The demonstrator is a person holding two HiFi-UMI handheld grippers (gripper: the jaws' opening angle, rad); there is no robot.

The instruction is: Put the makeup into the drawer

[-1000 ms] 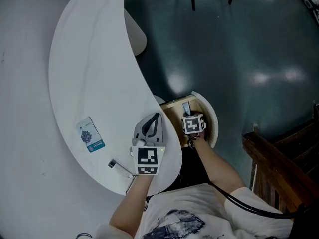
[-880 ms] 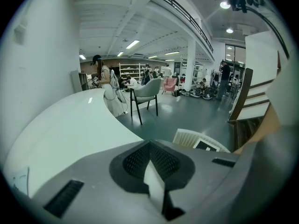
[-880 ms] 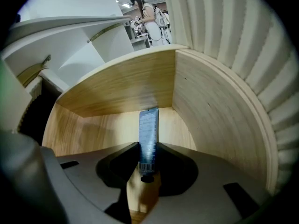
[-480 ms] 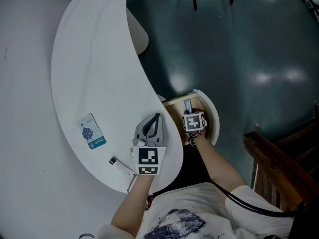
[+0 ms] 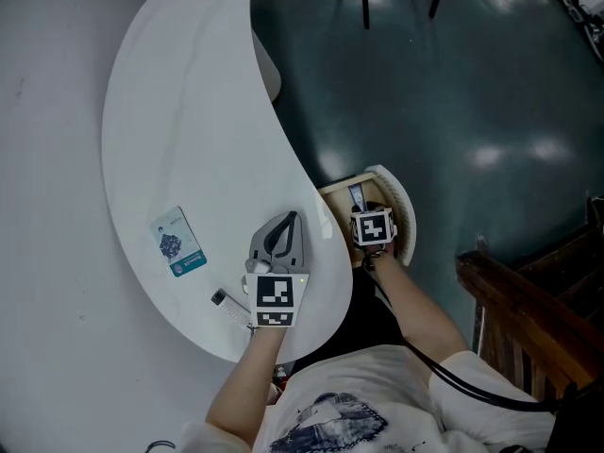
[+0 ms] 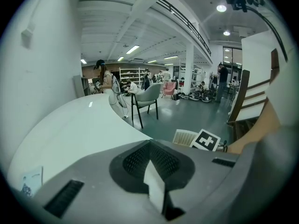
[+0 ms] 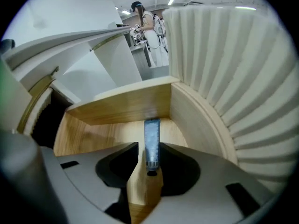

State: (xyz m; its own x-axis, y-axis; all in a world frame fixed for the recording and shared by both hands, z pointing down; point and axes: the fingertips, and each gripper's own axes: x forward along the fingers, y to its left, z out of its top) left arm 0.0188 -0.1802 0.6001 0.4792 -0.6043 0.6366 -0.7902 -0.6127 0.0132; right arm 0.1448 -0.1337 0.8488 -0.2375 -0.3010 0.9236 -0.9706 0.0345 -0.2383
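Little has changed over the last second: the right gripper [image 7: 149, 164] stays low inside the open drawer [image 7: 93, 134], its claw still pinching the cap end of the makeup tube [image 7: 152, 141], which points toward the drawer's back wall, while the left gripper [image 6: 149, 148] has only drifted slightly above the tabletop [image 5: 189, 140]. Its claw is pressed together and I make out nothing held in it. The tube looks to be at or just above the drawer floor, so release seems all that remains for it. On the tabletop's near edge lie 1 card [image 5: 179, 242] and 1 small white stick [image 5: 229, 307]. The ribbed drawer front [image 7: 233, 78] curves close beside the right gripper, and the tabletop overhangs the drawer's other side.
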